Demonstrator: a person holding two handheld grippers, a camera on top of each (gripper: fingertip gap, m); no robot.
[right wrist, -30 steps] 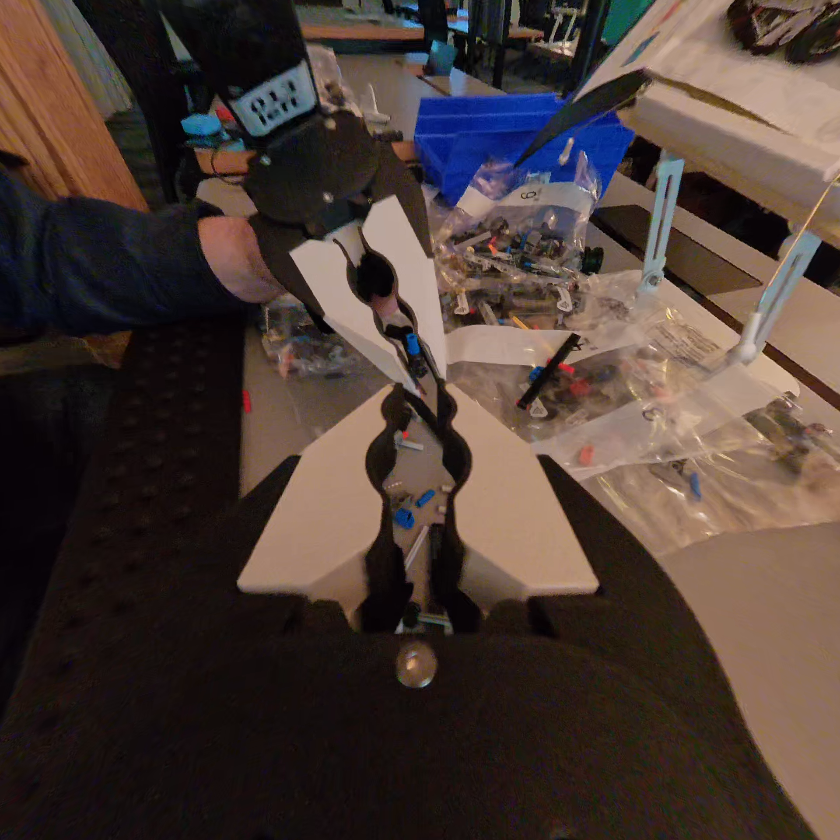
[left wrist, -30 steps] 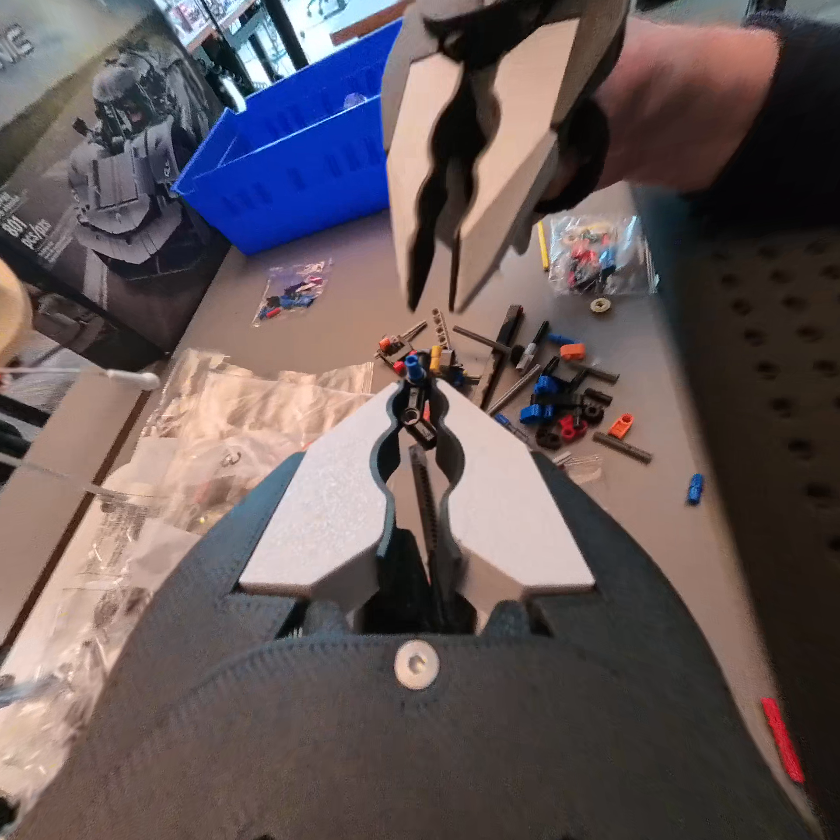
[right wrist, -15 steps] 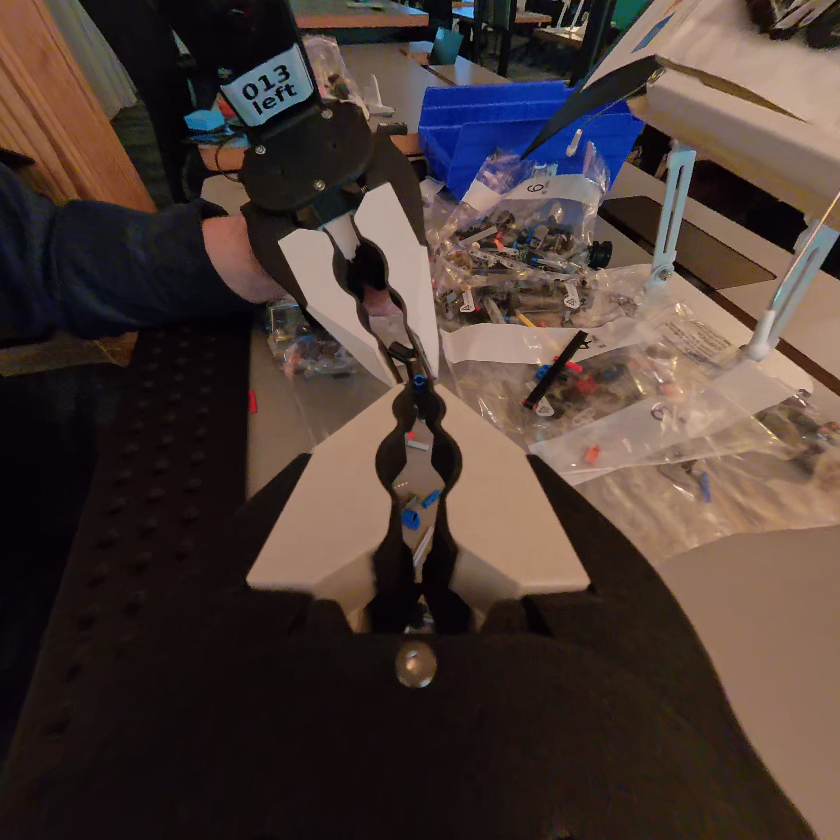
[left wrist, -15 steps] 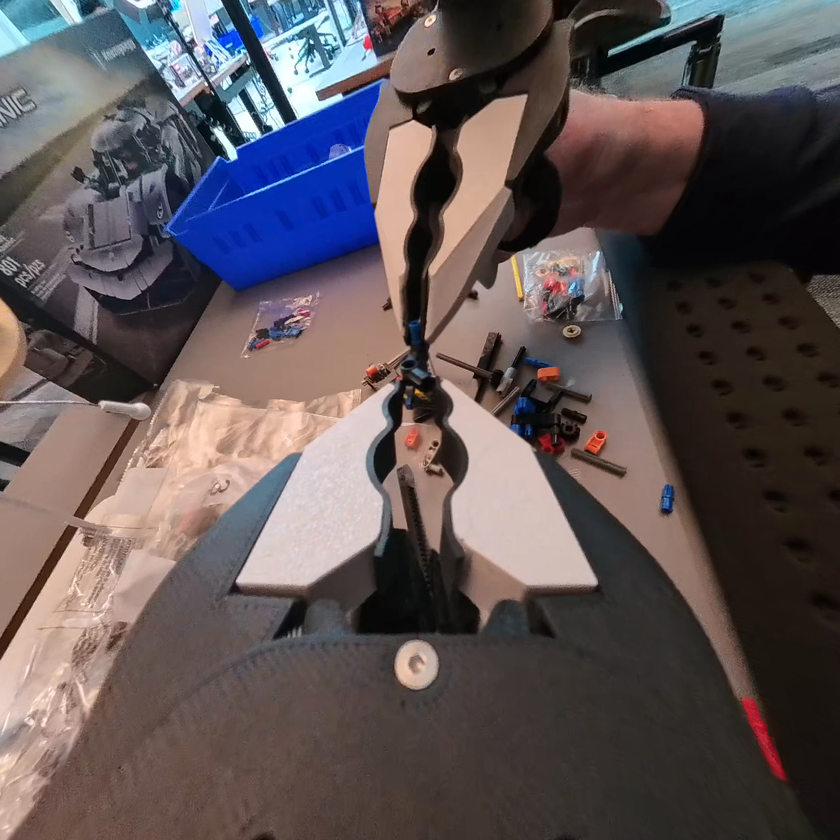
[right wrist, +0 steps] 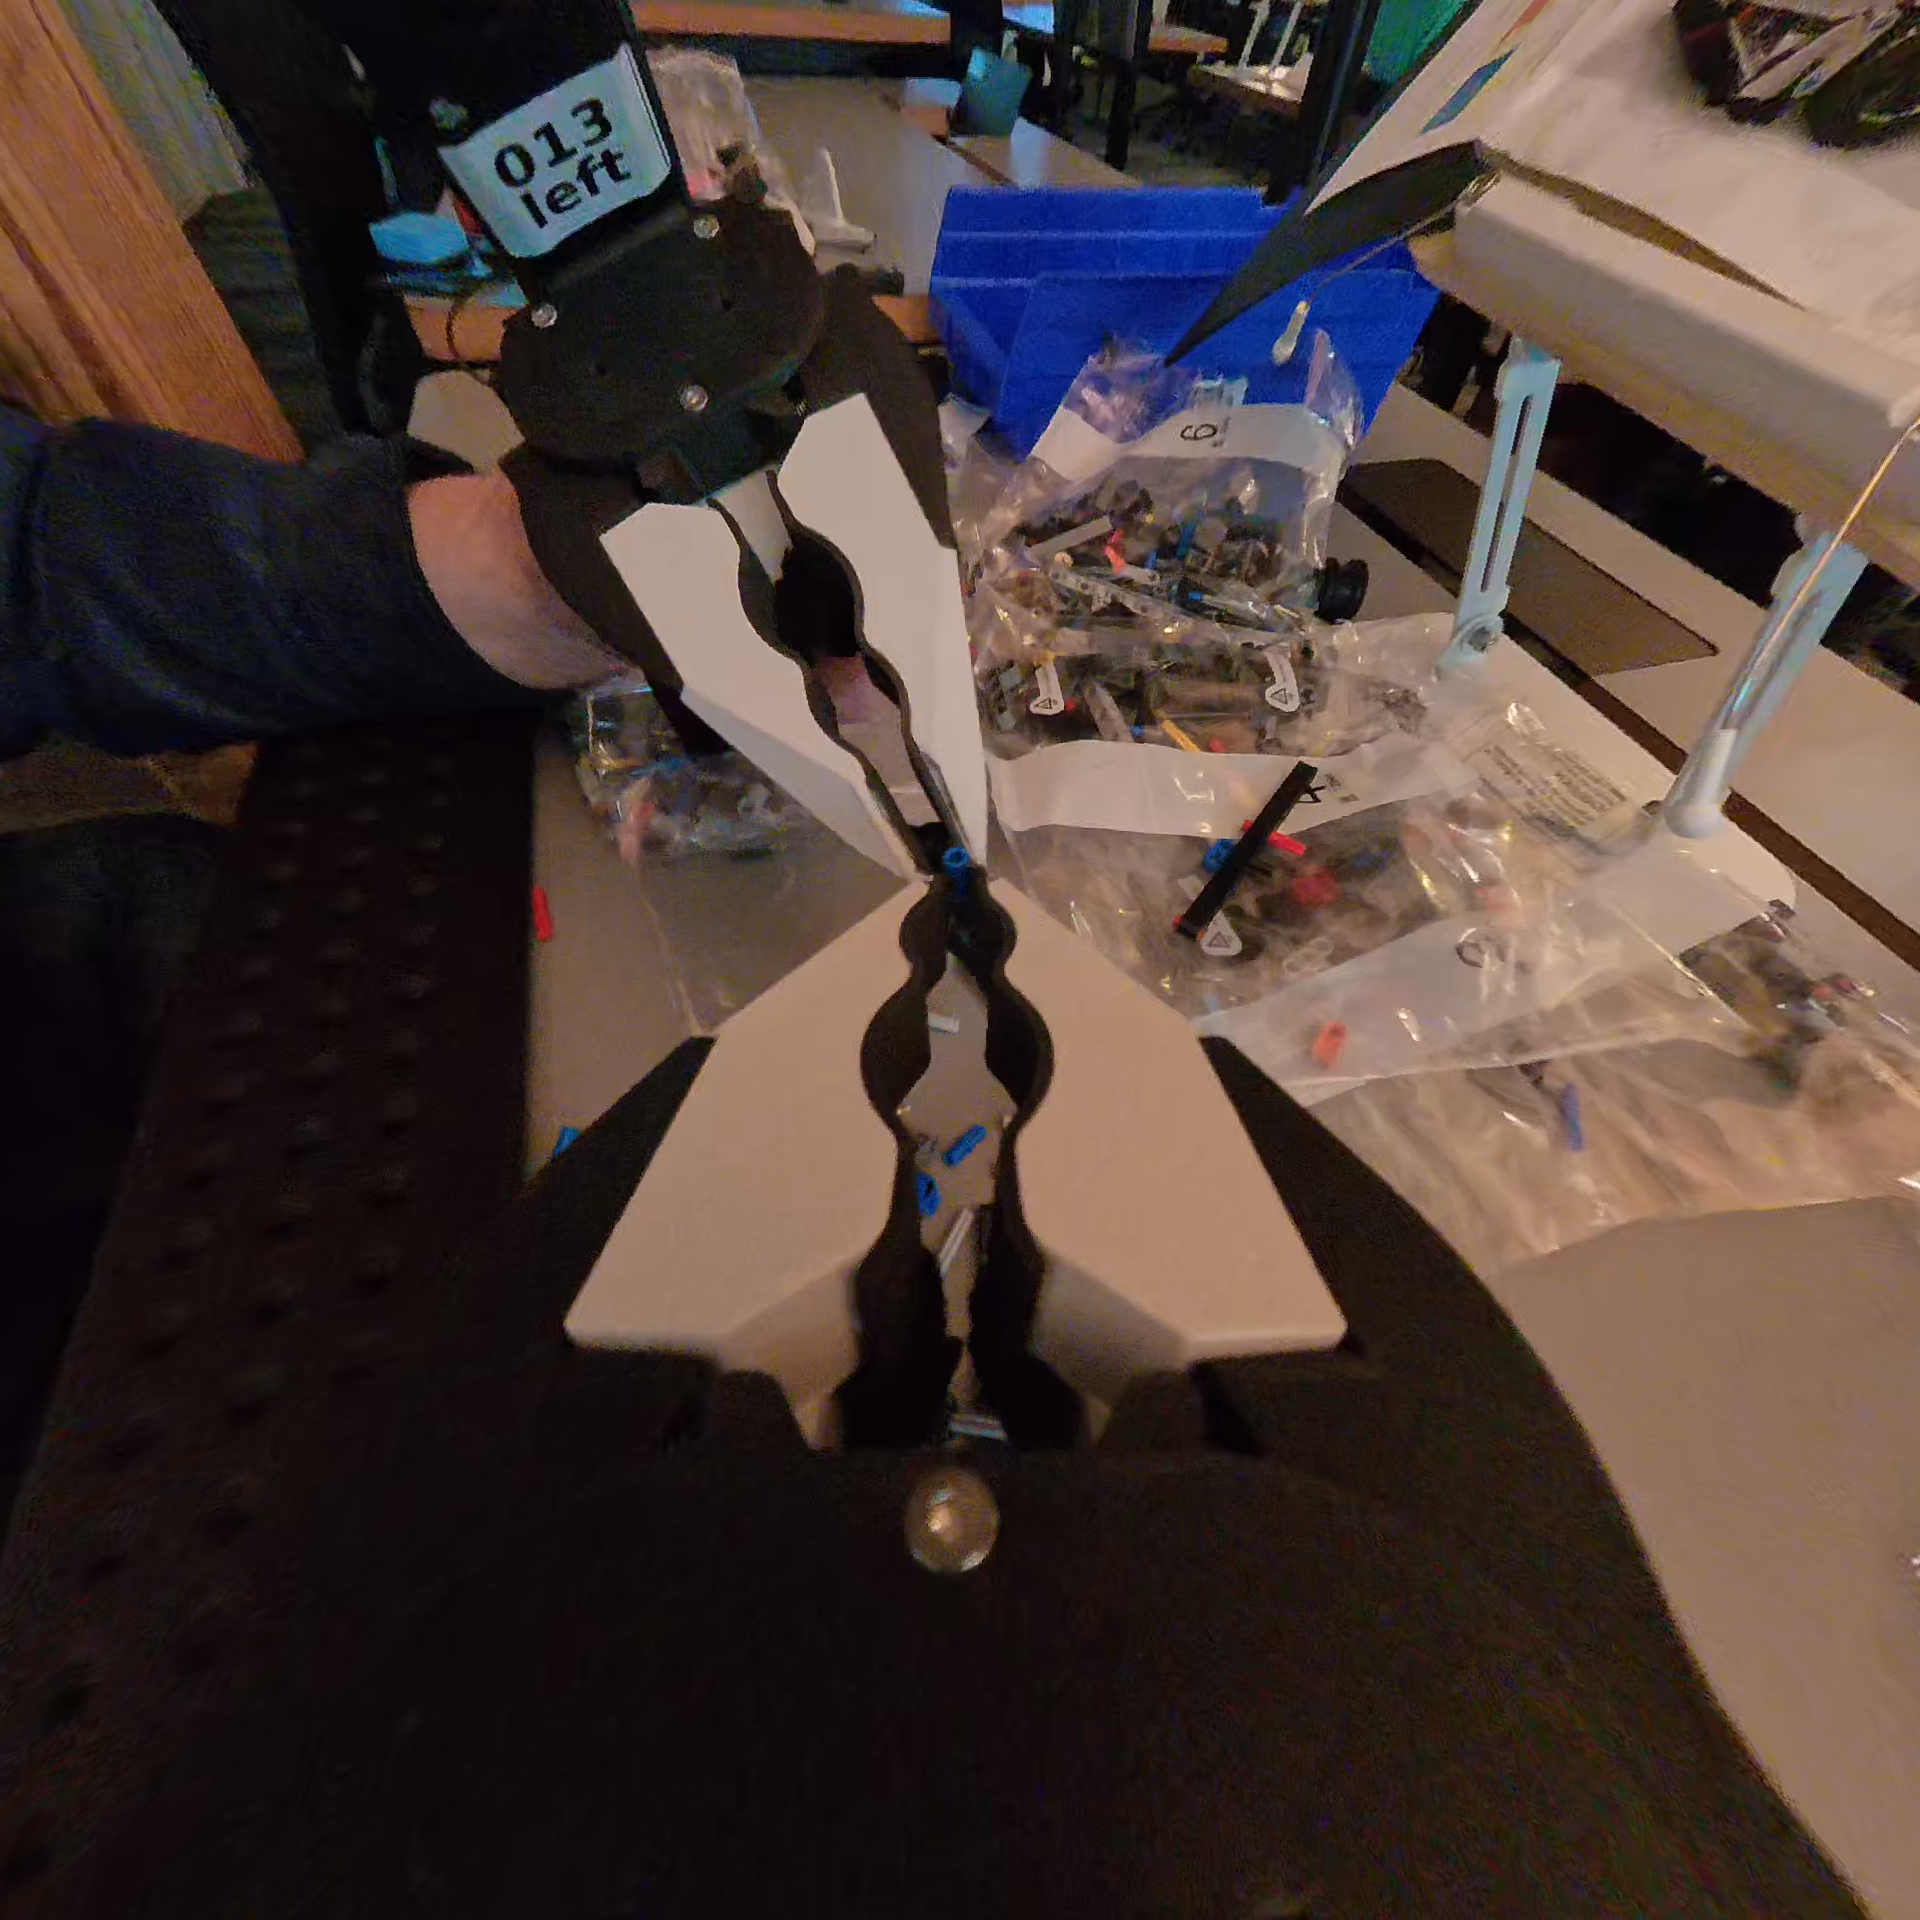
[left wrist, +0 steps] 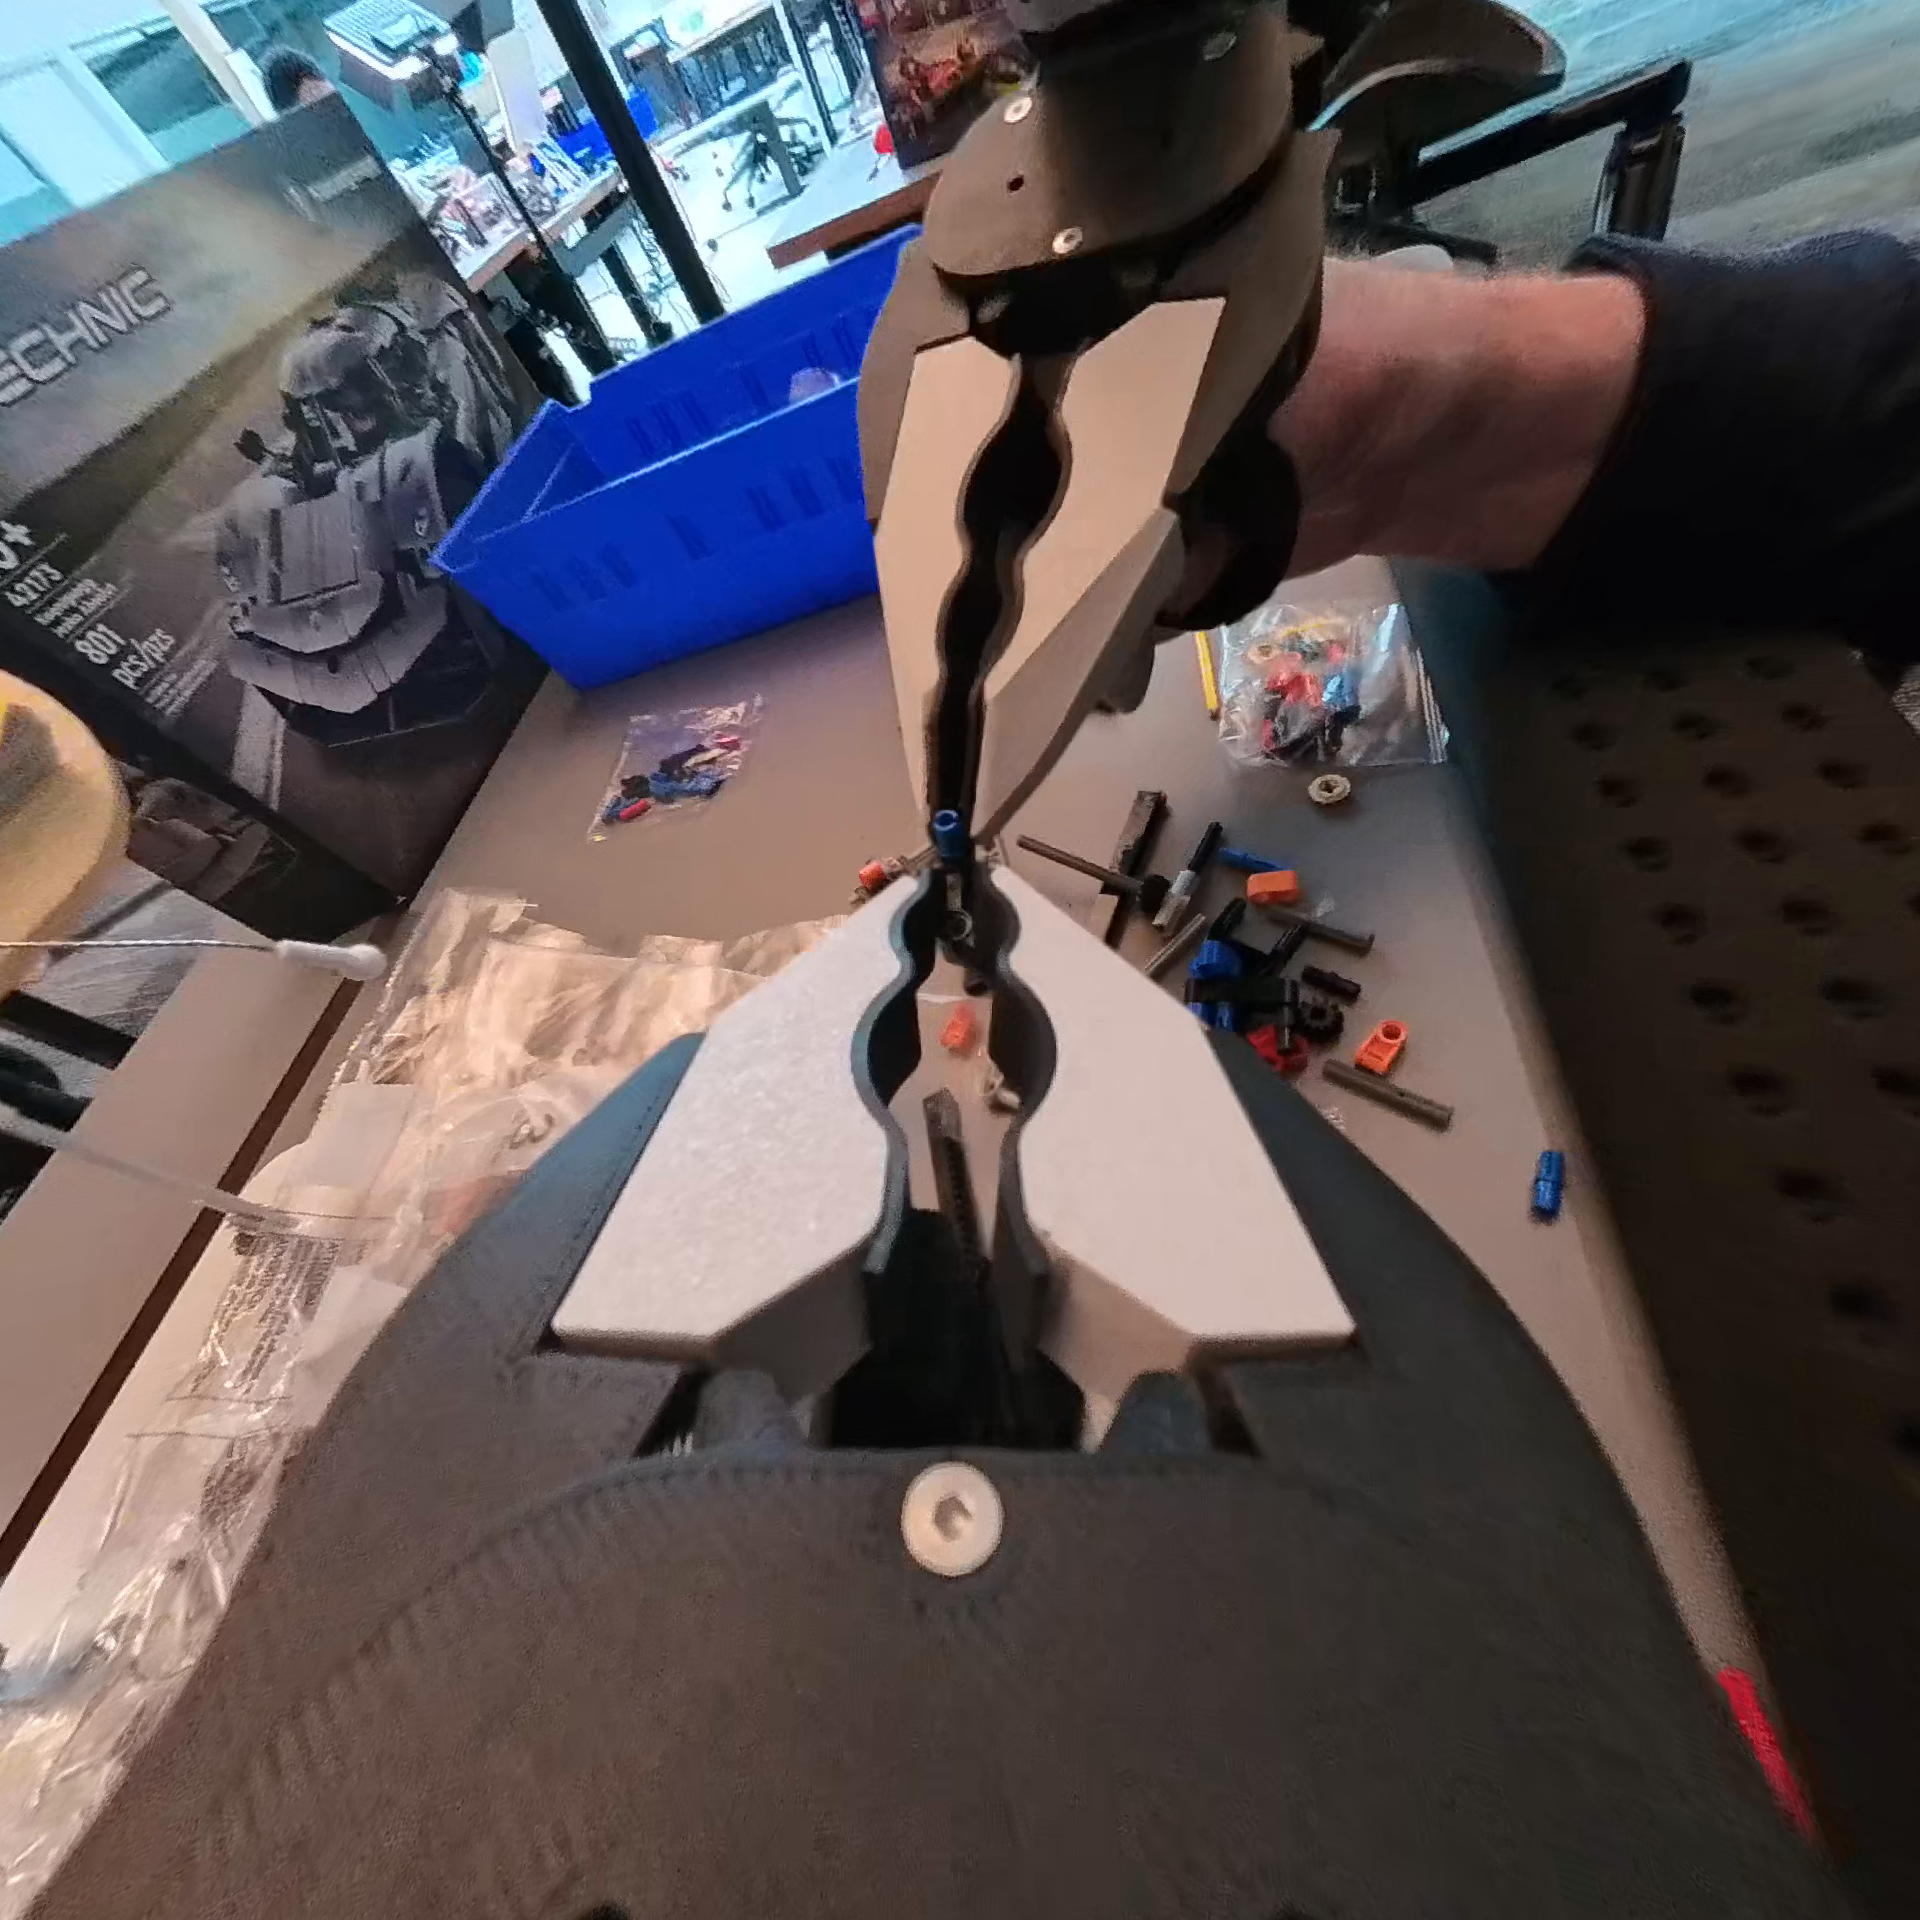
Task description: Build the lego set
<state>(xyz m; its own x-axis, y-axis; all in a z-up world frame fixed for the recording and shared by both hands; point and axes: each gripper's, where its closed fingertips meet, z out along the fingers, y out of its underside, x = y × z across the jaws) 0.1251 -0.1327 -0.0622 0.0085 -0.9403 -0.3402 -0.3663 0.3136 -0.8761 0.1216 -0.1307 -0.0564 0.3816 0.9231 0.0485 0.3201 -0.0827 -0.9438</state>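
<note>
My left gripper is shut on a small black lego piece with a blue pin sticking out of its top, held above the grey table. My right gripper comes down from above and meets it tip to tip, its jaws closed on the blue pin. In the right wrist view my right gripper holds the blue pin, and the left gripper points down at it from above. Loose lego parts lie on the table below.
A blue bin and the set's box stand at the back left. Clear bags of parts and empty plastic bags lie on the table. A small parts bag lies near a black perforated mat. A stand holds a booklet. The tips of both grippers are at nearly the same place.
My right gripper has come down onto the left gripper's tips and closed on the blue pin. Both grippers have risen a little above the table.
</note>
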